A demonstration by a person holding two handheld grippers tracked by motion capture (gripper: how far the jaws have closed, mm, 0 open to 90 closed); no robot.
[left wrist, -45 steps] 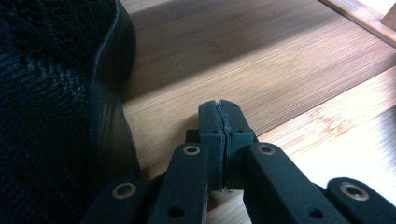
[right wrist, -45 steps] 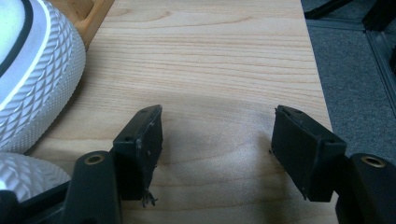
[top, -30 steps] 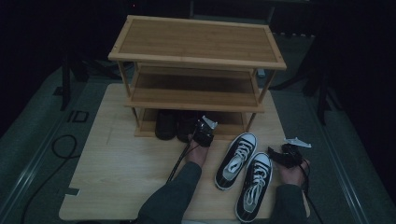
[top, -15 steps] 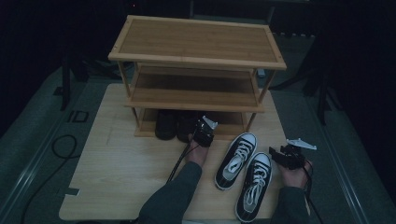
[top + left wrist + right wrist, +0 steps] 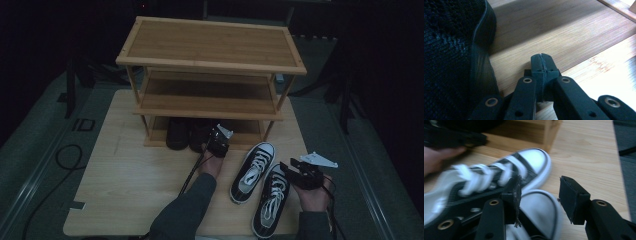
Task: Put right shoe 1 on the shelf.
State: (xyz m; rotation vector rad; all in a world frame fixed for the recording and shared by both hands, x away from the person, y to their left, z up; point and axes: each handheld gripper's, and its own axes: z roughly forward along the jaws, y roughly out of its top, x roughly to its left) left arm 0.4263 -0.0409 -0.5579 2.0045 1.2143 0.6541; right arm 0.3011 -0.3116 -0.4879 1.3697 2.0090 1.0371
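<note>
Surroundings: dark room, grey floor around a pale wooden board that everything sat on, pretty dim overall.
Right gripper: nearest the person, at the board's right edge, held in the right hand. Jaws apart with nothing between the pads, and they'd just been closing a bit. In the right gripper view it hung above the sneaker toes, not touching either one.
Right sneaker: black canvas, white laces and toe cap, flat on the board, toe pointing at the rack, just left of the right gripper.
Left sneaker: same kind, right beside the other one and a bit farther forward. Right gripper view caught it blurry.
Left gripper: farther in, at the rack's bottom shelf, held in the left hand. Left gripper view showed the jaws pressed together on nothing, tips low over the wood.
Black shoes: two dark ones tucked on the bottom shelf, just left of the left gripper. One sat close beside the jaws in the left gripper view; couldn't tell if it touched.
Rack: three-tier bamboo thing at the far end of the board, top and middle shelves bare.
</note>
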